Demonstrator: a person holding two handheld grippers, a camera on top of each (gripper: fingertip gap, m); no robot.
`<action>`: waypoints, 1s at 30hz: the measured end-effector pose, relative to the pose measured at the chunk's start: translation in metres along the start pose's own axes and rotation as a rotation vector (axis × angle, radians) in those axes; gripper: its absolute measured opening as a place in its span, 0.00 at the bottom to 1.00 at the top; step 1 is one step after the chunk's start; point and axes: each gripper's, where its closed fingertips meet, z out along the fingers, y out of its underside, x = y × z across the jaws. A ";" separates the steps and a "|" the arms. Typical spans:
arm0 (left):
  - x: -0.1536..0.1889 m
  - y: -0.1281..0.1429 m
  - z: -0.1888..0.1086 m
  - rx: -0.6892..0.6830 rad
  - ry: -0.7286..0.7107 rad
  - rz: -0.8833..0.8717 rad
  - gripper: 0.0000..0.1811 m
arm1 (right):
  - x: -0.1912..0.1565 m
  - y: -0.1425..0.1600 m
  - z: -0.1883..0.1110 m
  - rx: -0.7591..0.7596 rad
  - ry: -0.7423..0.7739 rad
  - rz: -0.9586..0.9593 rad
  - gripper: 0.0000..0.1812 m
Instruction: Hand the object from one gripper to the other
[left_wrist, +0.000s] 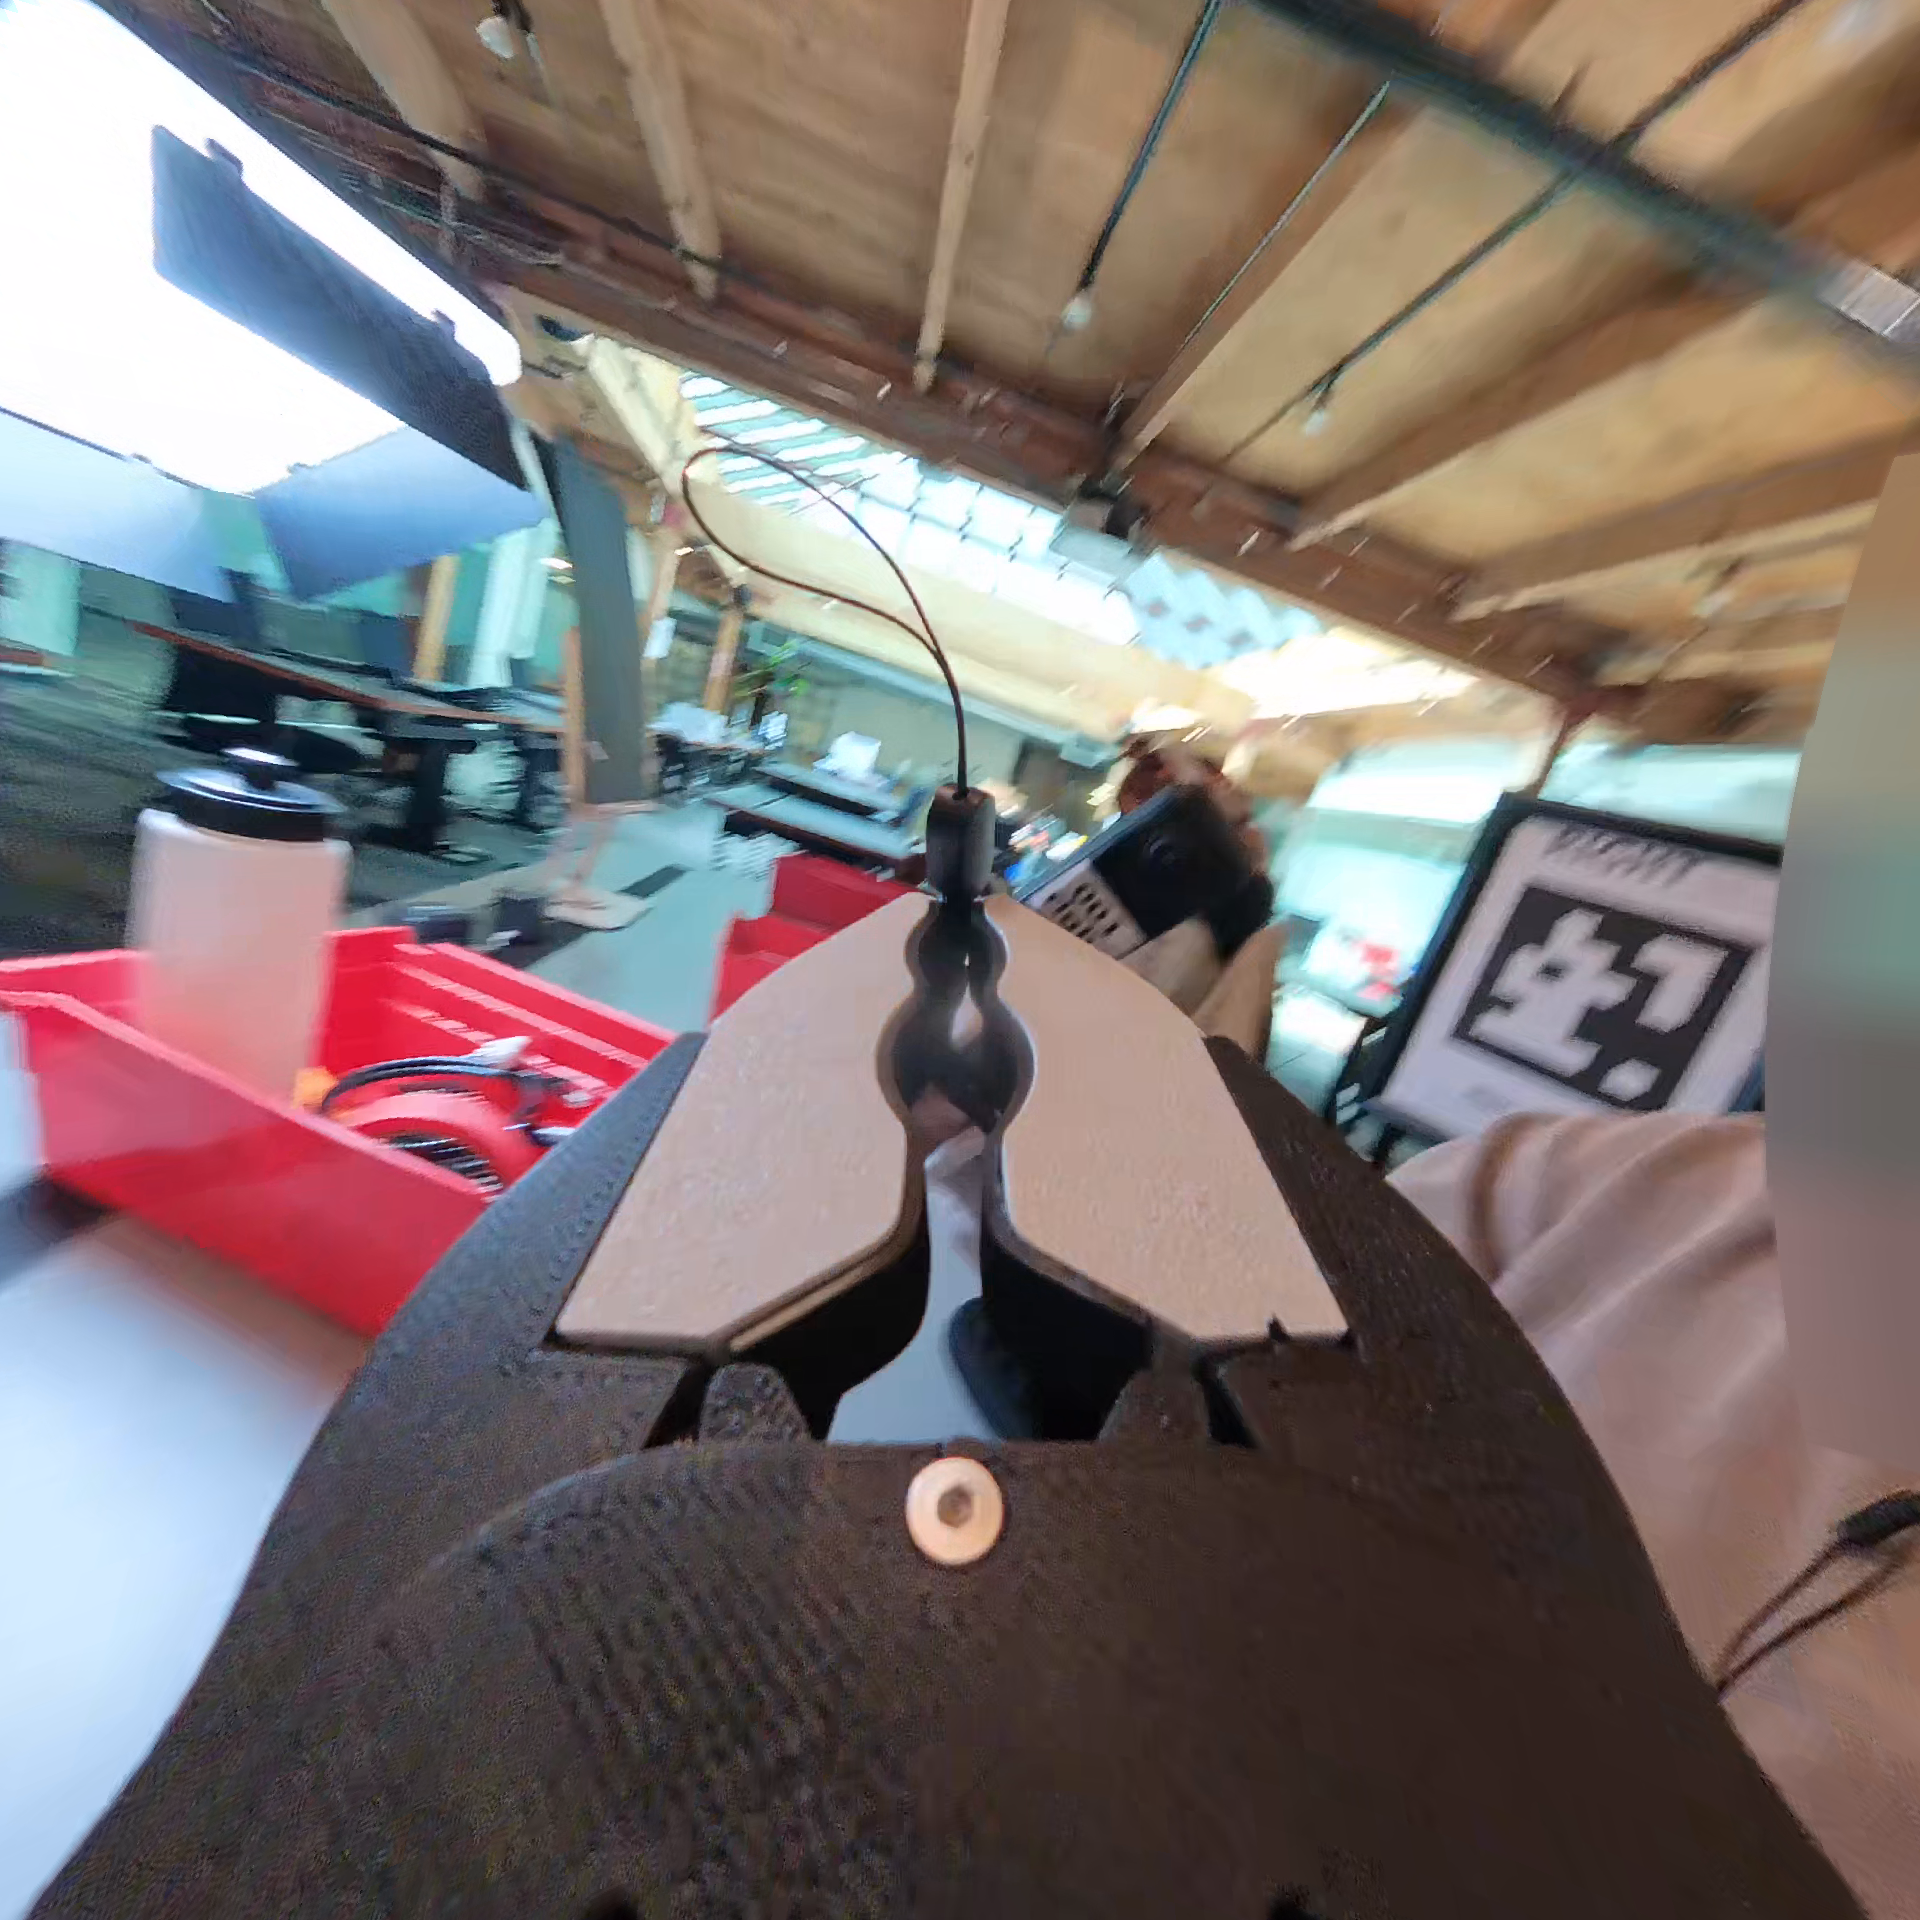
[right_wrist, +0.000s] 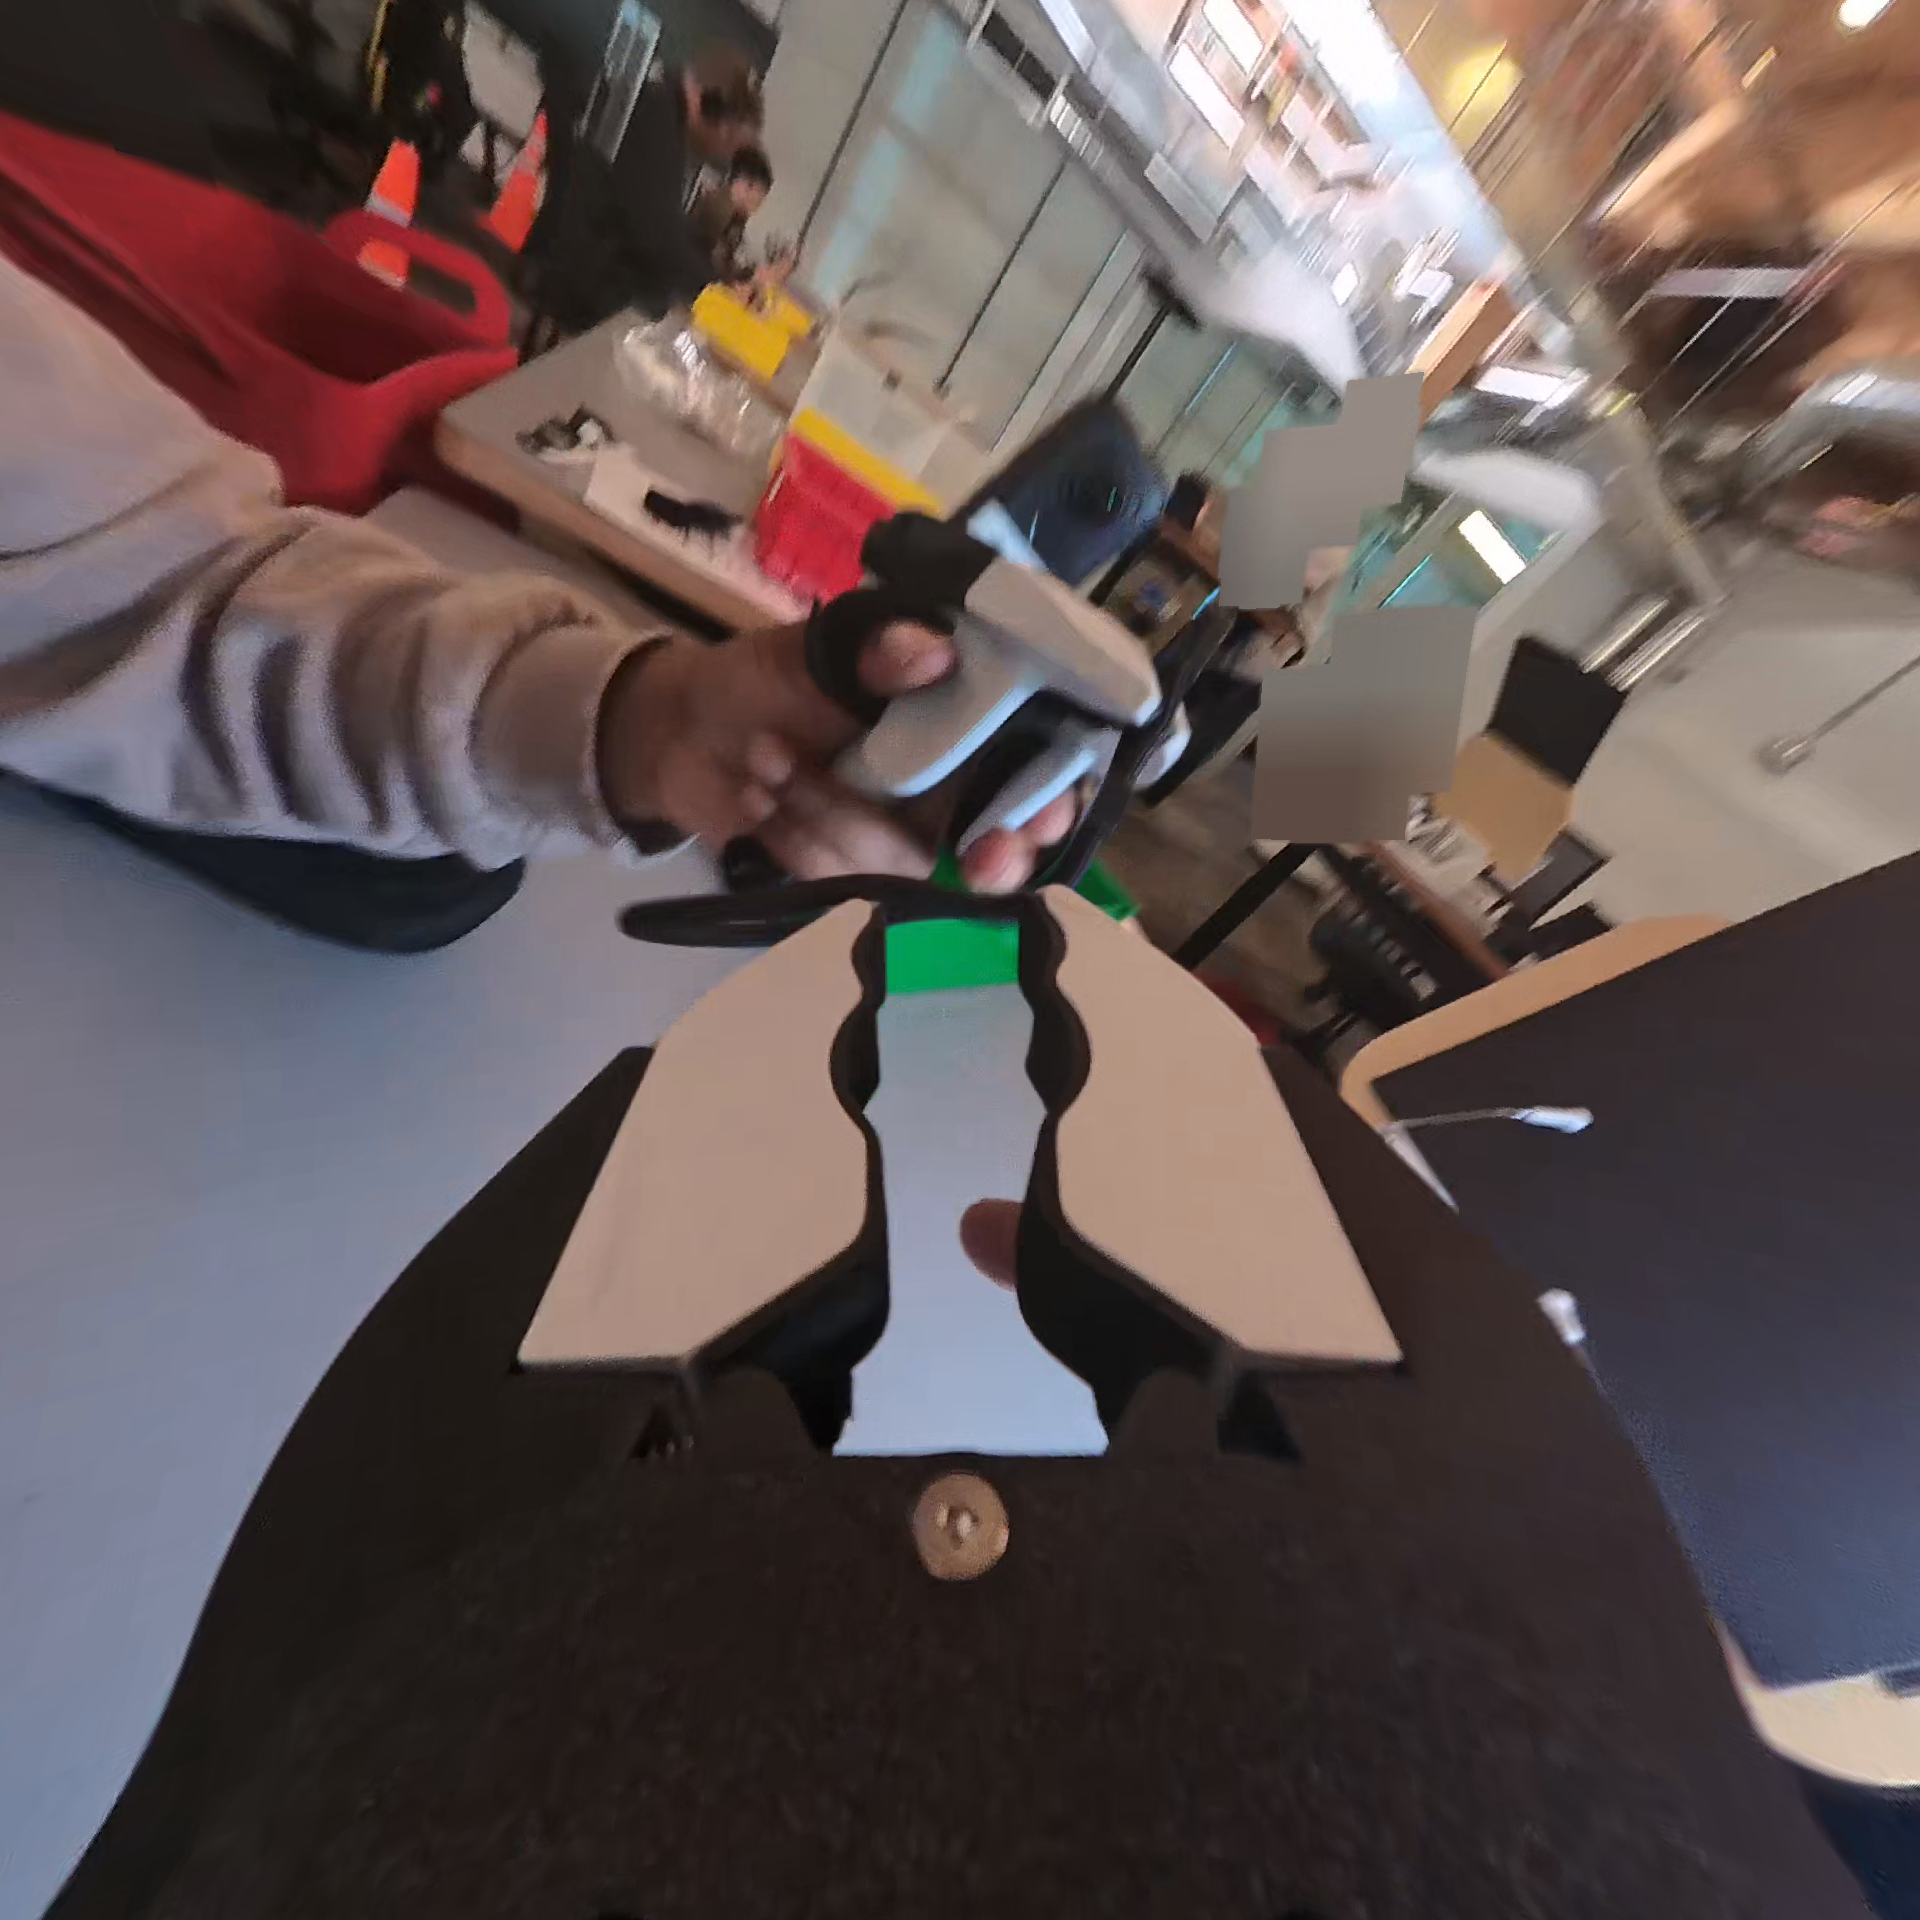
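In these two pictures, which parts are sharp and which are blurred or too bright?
Left wrist view: the left gripper and small black object with a wire loop are sharp; the white bottle and red bin smear; the upper-left window is overexposed. Right wrist view: the right gripper is sharp; the hand and background are motion-blurred.

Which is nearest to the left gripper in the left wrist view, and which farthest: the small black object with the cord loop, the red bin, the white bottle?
1. Small black object with cord loop: pinched at the fingertips of the left gripper.
2. Red bin: low on the left, on the table.
3. White bottle: upright in the bin's far part.
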 end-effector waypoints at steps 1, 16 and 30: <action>-0.003 0.000 -0.003 -0.045 -0.047 0.083 0.02 | -0.004 0.003 -0.004 -0.028 -0.050 0.044 0.15; -0.019 0.079 0.006 -0.617 -0.239 0.590 0.02 | 0.007 0.012 0.006 -0.077 0.004 0.176 0.05; 0.038 0.032 0.024 -0.074 0.364 -0.499 0.14 | 0.044 -0.060 -0.033 0.321 0.357 -0.064 0.04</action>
